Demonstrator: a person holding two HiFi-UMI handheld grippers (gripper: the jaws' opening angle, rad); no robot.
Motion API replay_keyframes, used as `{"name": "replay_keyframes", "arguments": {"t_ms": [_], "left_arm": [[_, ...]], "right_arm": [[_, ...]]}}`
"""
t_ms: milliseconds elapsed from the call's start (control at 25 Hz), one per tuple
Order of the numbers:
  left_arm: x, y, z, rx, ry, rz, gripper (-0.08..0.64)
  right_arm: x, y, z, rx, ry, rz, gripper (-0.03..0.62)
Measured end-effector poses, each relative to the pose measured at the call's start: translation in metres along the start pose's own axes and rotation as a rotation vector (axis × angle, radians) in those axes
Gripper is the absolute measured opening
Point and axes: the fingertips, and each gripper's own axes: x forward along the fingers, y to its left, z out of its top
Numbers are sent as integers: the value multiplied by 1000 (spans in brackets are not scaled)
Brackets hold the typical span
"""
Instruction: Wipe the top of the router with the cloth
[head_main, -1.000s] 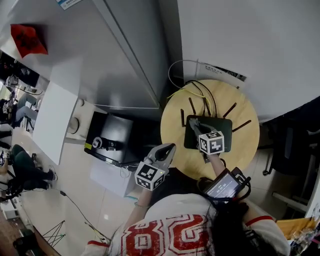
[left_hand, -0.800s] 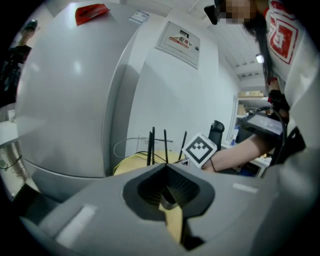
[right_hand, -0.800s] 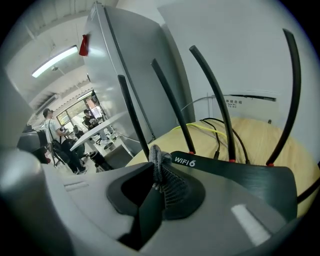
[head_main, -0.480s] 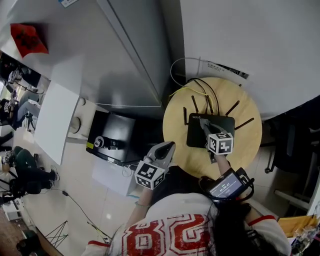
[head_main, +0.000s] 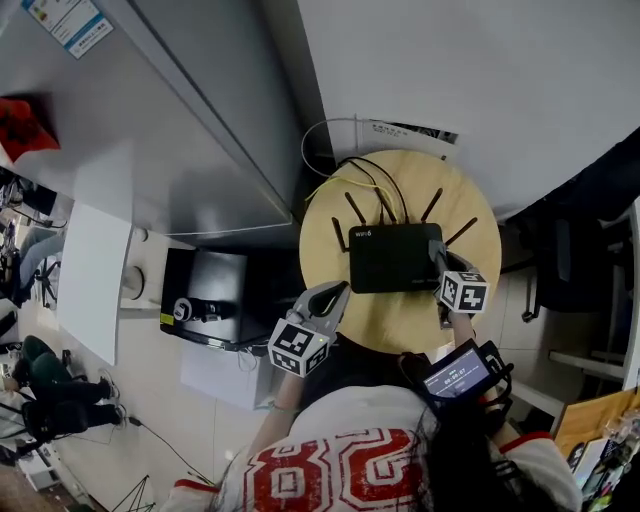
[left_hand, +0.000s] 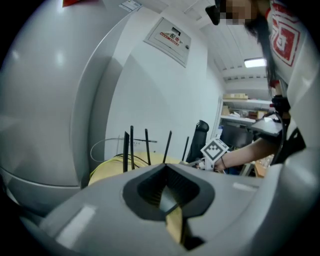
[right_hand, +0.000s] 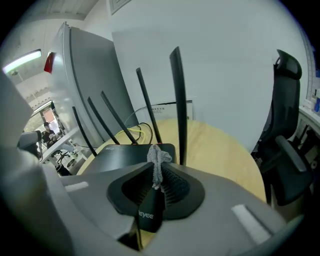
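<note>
The black router (head_main: 393, 257) lies flat on a round wooden table (head_main: 400, 320), its thin antennas (right_hand: 179, 100) standing along the far side. My right gripper (head_main: 437, 252) is over the router's right edge, shut on a small grey cloth (right_hand: 157, 161) that bunches out between its jaw tips. The router's top (right_hand: 127, 151) shows just ahead of it, to the left. My left gripper (head_main: 336, 293) hangs off the table's front left edge, shut with nothing in it, and in the left gripper view (left_hand: 167, 168) it points at the antennas (left_hand: 131, 146) from the side.
Yellow and black cables (head_main: 362, 176) run off the table's back to the wall. A grey cabinet (head_main: 190, 120) stands to the left, with a black box (head_main: 208, 288) on the floor below it. A black office chair (right_hand: 286, 150) is close on the right.
My right gripper has slid with the cloth across the router top, from its middle to its right edge. The left gripper has stayed in place. The head view has shifted.
</note>
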Motion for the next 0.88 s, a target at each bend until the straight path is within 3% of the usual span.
{"name": "replay_keyframes", "arguments": {"t_ms": [200, 280, 600, 880], "left_arm": [[2, -3, 0, 3, 1, -12, -5], [2, -2, -1, -1, -3, -7, -5], [-9, 5, -6, -15, -8, 46, -5], [-38, 27, -12, -44, -13, 138, -5]], "right_arm": [[-11, -14, 2, 36, -9, -37, 43], [-12, -3, 9, 55, -28, -16, 43], [23, 123, 7, -86, 27, 249, 43], [43, 202, -14, -215, 115, 392, 43]]}}
